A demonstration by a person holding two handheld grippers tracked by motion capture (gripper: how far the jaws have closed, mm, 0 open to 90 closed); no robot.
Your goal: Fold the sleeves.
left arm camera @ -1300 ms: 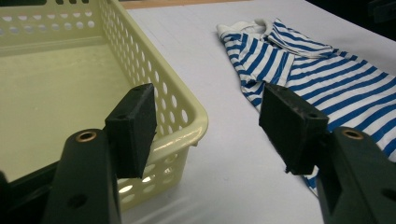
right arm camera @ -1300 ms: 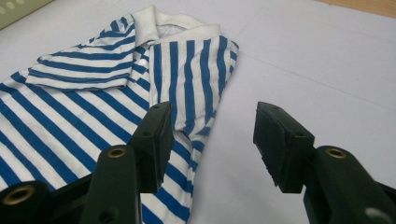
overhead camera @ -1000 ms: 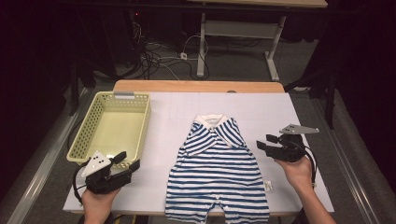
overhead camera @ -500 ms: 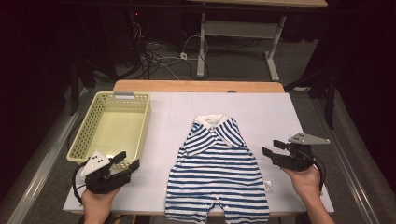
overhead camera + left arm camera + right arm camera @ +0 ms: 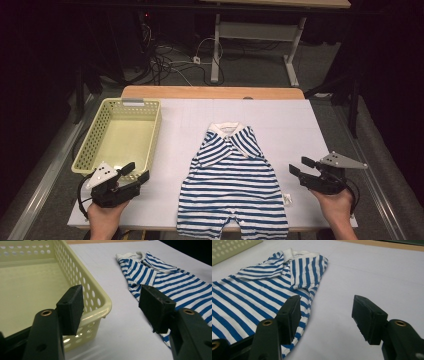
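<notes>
Striped romper lies flat on the white table cover, collar toward the far edge, legs at the near edge. Blue and white stripes; one sleeve is folded in over the chest on each side. A small white tag shows at its right hem, too small to read.

Right gripper: held in the person's right hand, just off the romper's right edge, jaws pointing toward the garment. Compared with a second ago it sits farther right and nearer the person; then it was close against the romper's side at sleeve height. Its jaws have just been opening and now stand well apart with nothing between them. In the right gripper view one jaw hangs over the striped hem and the other over bare cover; whether the near jaw brushes the cloth I cannot tell from this angle.

Left gripper: held in the left hand at the near-left corner of the table, unchanged in place since the earlier frames. Jaws wide apart, empty. In the left gripper view the near corner of the yellow perforated basket sits just ahead of them.

Basket stands left of the romper, apart from it. Romper's lie matches the earlier frames.
</notes>
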